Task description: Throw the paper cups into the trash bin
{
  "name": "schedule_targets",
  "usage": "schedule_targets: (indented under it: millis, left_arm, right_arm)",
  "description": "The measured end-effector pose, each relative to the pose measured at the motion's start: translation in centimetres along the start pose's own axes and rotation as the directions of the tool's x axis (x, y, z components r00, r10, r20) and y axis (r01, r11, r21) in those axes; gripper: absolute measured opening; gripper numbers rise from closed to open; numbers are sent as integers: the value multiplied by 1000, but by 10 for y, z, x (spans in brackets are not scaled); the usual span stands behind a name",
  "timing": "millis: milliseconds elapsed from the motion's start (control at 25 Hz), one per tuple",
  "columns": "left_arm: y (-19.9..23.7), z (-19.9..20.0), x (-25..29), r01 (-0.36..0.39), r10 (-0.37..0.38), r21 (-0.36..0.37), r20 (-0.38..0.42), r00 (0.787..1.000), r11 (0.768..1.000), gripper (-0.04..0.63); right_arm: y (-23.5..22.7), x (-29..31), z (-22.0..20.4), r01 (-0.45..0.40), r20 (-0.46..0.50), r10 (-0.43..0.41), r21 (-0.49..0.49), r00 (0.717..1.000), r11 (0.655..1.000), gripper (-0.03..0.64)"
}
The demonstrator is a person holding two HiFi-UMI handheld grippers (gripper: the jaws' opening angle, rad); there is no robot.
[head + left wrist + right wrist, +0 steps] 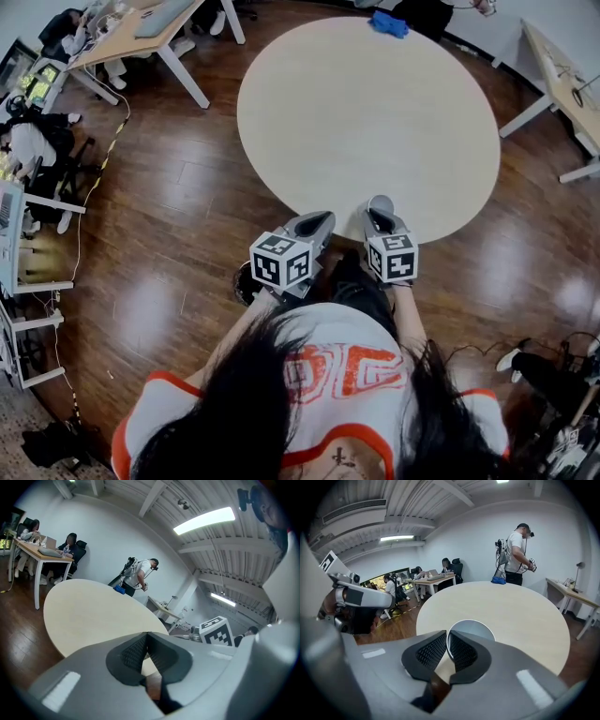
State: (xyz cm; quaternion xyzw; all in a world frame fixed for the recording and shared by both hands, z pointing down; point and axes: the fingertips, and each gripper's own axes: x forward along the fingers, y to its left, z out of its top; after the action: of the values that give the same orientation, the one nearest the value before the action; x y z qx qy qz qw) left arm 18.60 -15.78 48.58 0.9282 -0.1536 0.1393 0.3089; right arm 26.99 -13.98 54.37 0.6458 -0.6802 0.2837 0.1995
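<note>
While a person (328,375) in a white and orange shirt stands at the near edge of a round, pale tabletop (366,112), the right tool (447,634) pinches the wall of a white paper cup (477,629) at its rim, one pad inside the cup and one outside. The cup's open mouth faces the camera on that tool, and the cup shows against the near part of the tabletop. The left tool (146,634) has its pads pressed together at the tips with nothing between them, and it points across the same tabletop. From the head camera, both tools sit side by side just over the tabletop's near edge, above a dark wooden floor (187,187). A blue object (388,23) lies at the far edge of the tabletop, where a standing person (516,550) wears a camera rig. Seated people gather at a desk (436,579) near the wall.
</note>
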Motion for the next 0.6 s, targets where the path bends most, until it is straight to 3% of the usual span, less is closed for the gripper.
schedule_targets:
  millis: [320, 600]
  left_arm:
    - [1, -32, -48, 34, -34, 13, -47, 998, 999, 0]
    - [-9, -59, -69, 76, -74, 21, -83, 994, 997, 0]
  right_arm:
    - [57, -23, -29, 22, 11, -22, 47, 1000, 999, 29]
    - [80, -46, -56, 60, 11, -61, 88, 998, 994, 29]
